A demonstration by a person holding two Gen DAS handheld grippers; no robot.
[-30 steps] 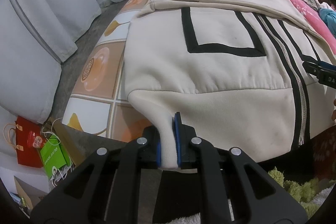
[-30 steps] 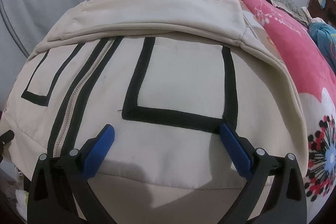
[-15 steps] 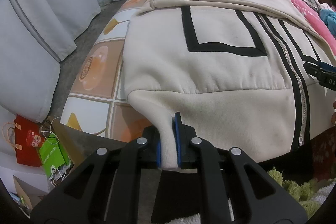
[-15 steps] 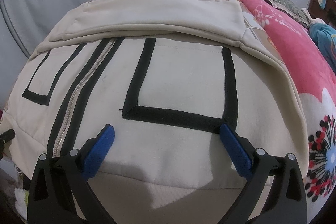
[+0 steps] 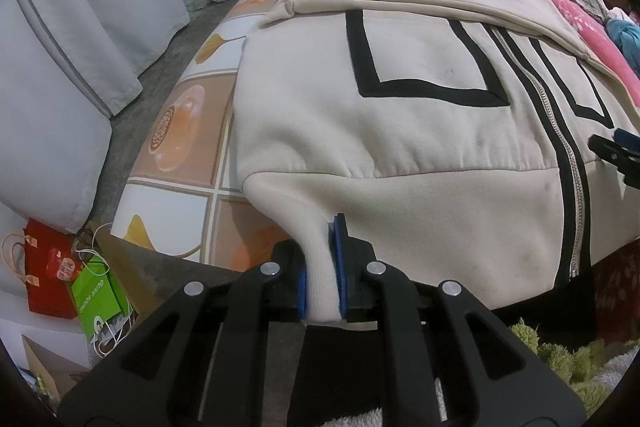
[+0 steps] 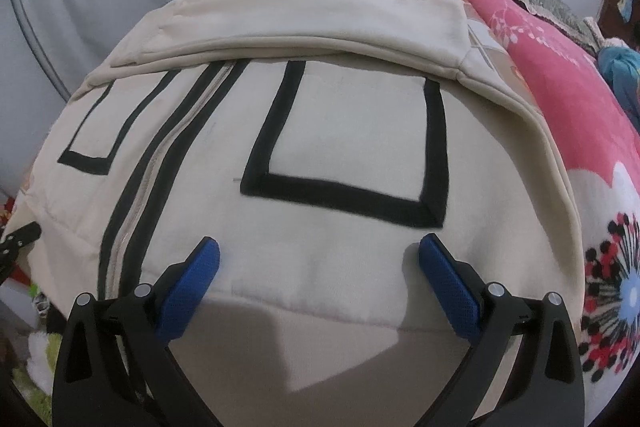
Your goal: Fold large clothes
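The left gripper is clamping the hem corner of the cream jacket, which is lying spread ahead on the patterned bed. The right gripper is hovering wide apart, empty, over the jacket's hem band.

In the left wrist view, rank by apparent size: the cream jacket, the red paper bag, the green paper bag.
1. cream jacket, by far the largest.
2 and 3. red paper bag and green paper bag: similar in apparent size, each partly hidden, so unranked.
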